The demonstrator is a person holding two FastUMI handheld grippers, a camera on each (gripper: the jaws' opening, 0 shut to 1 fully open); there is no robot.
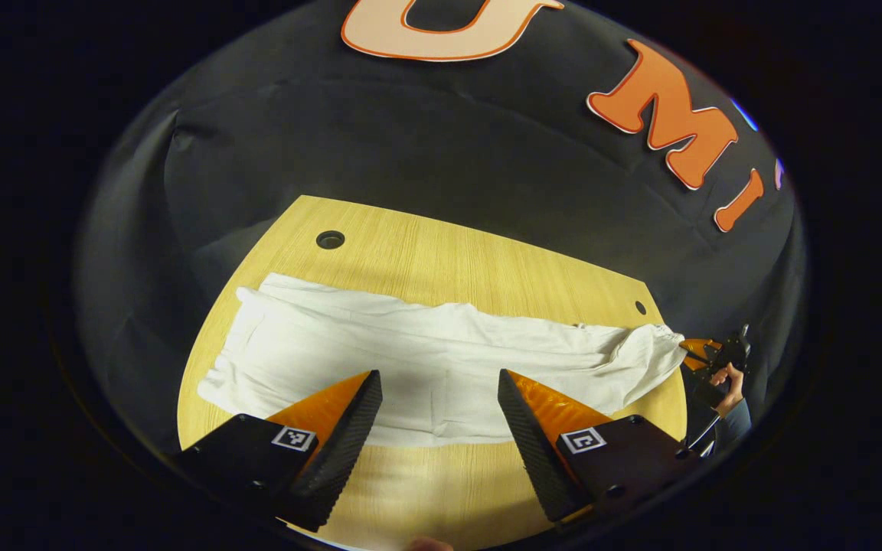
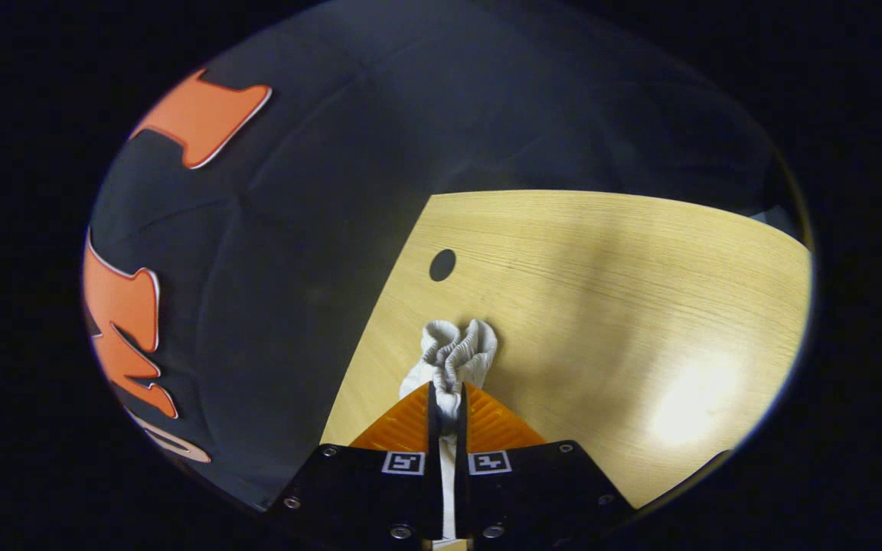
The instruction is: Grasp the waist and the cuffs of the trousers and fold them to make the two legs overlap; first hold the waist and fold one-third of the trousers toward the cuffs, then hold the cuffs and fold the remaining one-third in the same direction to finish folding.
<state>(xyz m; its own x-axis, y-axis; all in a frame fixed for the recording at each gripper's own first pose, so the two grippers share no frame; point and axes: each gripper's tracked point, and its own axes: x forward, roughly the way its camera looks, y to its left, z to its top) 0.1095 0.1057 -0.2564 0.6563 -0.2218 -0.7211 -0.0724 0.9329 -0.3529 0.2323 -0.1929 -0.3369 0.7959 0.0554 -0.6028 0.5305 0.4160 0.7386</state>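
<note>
Trousers (image 1: 441,360) lie flat across mid-frame on the bench (image 1: 426,252); right gripper (image 2: 447,398) pinches the bunched waist, left gripper (image 1: 439,390) hovers, fingers spread: it should clamp the cuffs before lifting

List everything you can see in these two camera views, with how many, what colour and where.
trousers: one pair, white, spread lengthwise across the table; one bunched end is pinched at the table's edge, seen in the right gripper view too.
table: one, light wood.
holes in the table: two, dark, near the far edge.
booth wall: one, black cloth, behind the table.
left gripper: one, fingers spread apart, above the middle of the trousers, touching nothing.
right gripper: one, fingers closed on the gathered end of the trousers.
person's hand: one, holding the right gripper, at the right of the left gripper view.
</note>
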